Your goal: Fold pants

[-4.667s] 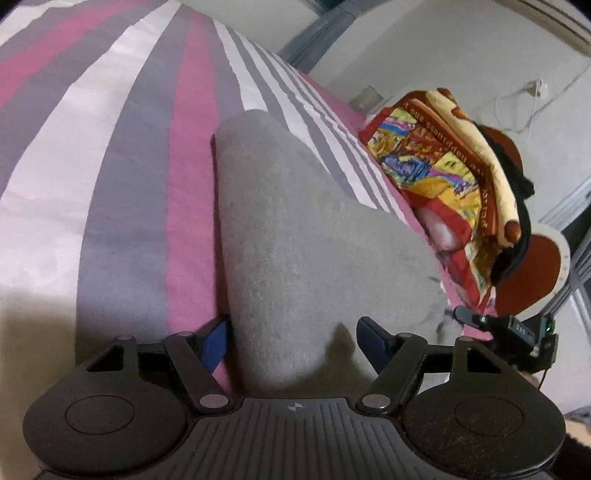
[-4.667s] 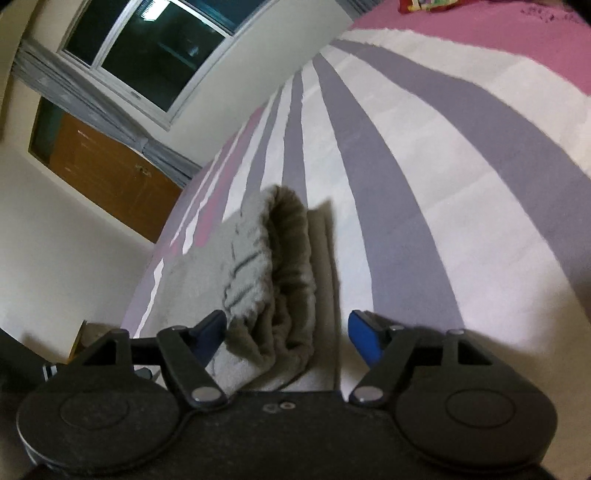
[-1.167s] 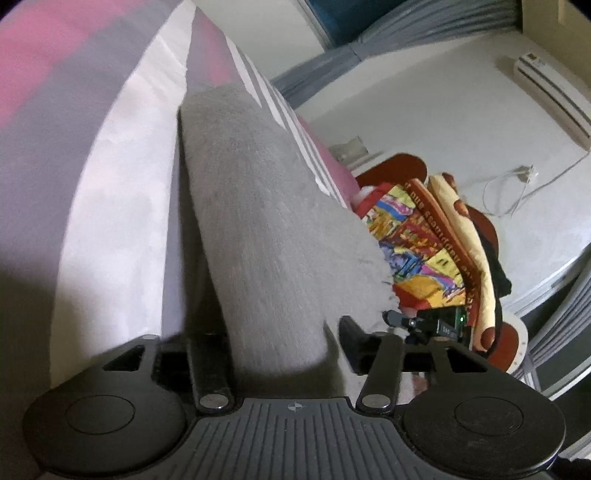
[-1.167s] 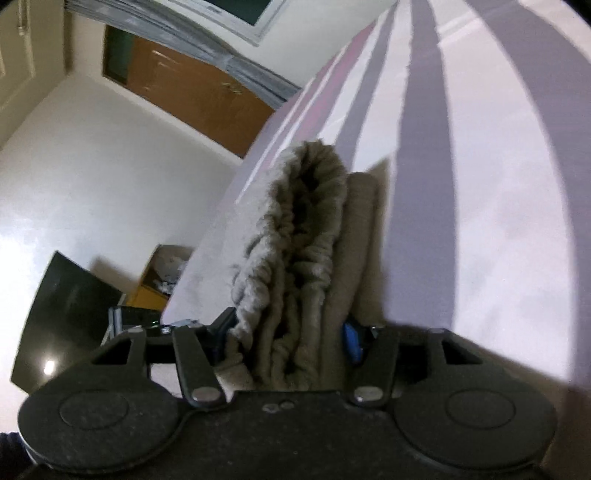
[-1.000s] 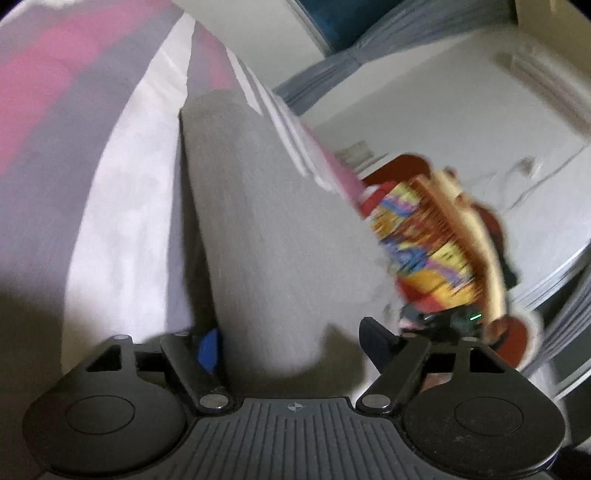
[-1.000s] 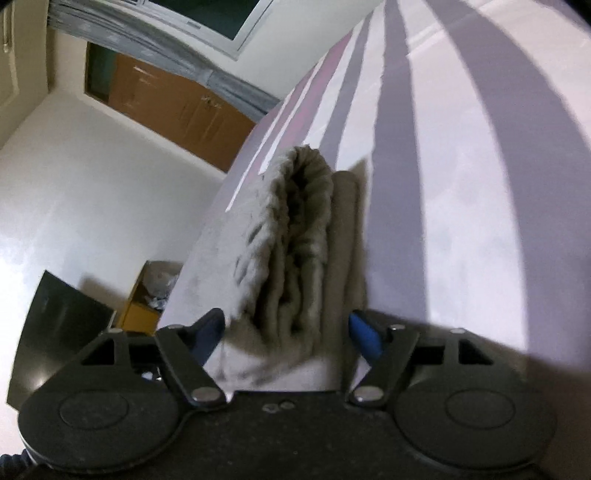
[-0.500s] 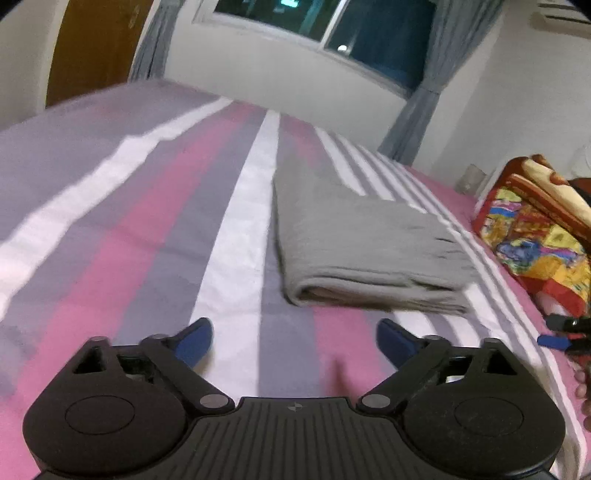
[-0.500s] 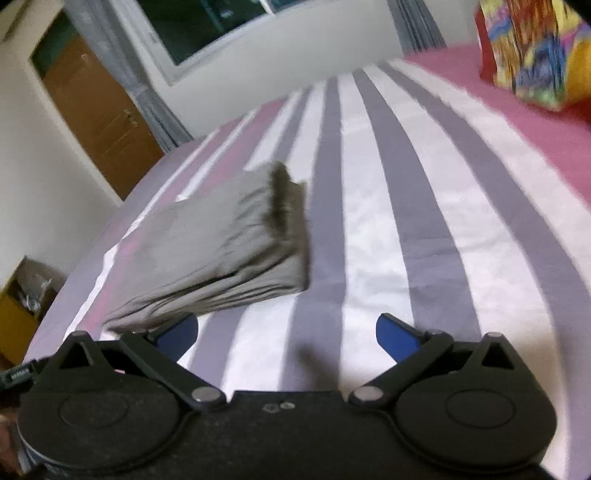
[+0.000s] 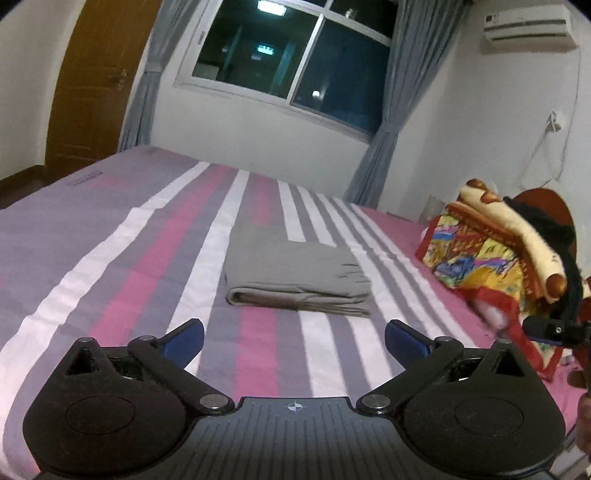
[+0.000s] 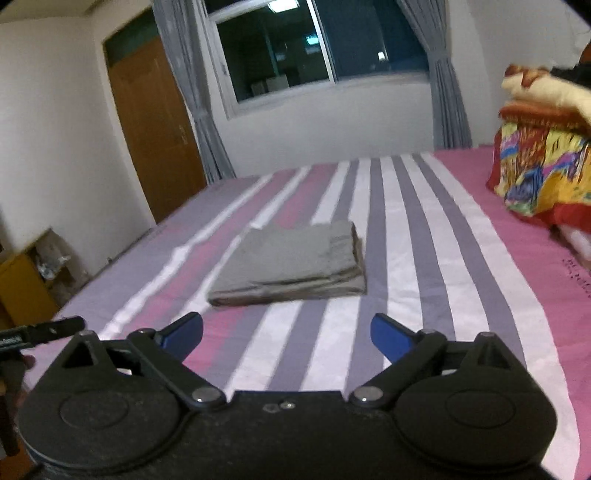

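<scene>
Left gripper (image 9: 293, 338) and right gripper (image 10: 286, 332): both spread wide, empty, jaws just opened off the cloth. I read the pants (image 9: 295, 280) as folded, resting compact on the striped bed (image 9: 110, 258), so I hold clear.

A bedroom in a home is shown. Most of the lower half of both views is filled by a wide bed (image 9: 110, 266) spread with a sheet striped in pink, grey and white. A heap of bright patterned blankets (image 9: 491, 254) is piled on it at about 3 o'clock in the left wrist view and 2 o'clock in the right wrist view. At 12 o'clock a sliding window (image 9: 291, 51), dark outside, is framed by grey curtains (image 9: 388, 110). A brown wooden door (image 10: 155, 125) is set in the wall at 10 o'clock. A wall air conditioner (image 9: 528, 26) is mounted at 1 o'clock.
</scene>
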The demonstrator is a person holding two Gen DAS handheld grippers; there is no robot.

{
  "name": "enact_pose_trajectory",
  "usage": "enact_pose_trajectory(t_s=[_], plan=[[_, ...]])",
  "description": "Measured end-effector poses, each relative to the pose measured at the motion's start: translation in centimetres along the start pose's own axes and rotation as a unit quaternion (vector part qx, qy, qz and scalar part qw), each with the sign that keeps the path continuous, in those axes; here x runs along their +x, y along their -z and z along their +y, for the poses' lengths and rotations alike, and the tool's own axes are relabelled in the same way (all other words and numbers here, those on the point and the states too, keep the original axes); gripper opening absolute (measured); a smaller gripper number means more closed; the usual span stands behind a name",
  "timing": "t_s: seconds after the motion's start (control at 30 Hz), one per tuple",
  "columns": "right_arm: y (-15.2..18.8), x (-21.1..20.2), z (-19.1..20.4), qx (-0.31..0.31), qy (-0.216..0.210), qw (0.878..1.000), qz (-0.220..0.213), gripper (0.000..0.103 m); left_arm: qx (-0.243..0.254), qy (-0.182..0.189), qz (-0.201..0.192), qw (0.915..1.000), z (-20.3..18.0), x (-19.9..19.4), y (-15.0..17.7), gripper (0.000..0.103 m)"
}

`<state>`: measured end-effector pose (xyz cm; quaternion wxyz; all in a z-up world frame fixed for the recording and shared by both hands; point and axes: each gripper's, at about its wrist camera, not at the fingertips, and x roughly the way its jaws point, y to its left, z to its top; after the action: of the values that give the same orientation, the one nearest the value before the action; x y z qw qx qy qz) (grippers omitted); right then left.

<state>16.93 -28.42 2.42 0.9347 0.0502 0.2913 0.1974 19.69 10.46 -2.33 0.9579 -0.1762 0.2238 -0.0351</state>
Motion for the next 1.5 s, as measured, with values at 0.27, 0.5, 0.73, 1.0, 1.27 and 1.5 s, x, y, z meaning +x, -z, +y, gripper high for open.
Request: enact_pose_trajectory(t_s=[0.27, 0.5, 0.73, 1.0, 1.27, 1.5], plan=[[1.2, -7.0, 4.4, -0.045, 0.026, 0.998, -0.039, 0.098, 0.075, 0.012, -0.016, 0.997, -5.4, -8.0, -0.2, 0.103], [2.4, -11.0, 6.9, -0.058, 0.023, 0.996, -0.058, 0.099, 0.101, 0.033, -0.035, 0.9938, -8.8, -14.3, 0.5, 0.103], [2.9, -15.3, 8.6, -0.075, 0.021, 0.993, -0.086, 0.1, 0.104, 0.033, -0.069, 0.9917, -9.7, -19.9, 0.8, 0.103], [3.2, -18.1, 11.6, -0.101, 0.004, 0.99, -0.1, 0.101, 0.095, 0.027, -0.098, 0.9902, -9.0, -24.5, 1.9, 0.103], [3.4, -17.8, 13.1, -0.115, 0.006, 0.989, -0.095, 0.102, 0.1, 0.03, -0.102, 0.9893, -8.4, -24.5, 1.9, 0.103], [3.4, -17.7, 13.1, -0.116, 0.007, 0.989, -0.094, 0.102, 0.093, 0.026, -0.101, 0.9903, -8.2, -24.4, 2.0, 0.103]])
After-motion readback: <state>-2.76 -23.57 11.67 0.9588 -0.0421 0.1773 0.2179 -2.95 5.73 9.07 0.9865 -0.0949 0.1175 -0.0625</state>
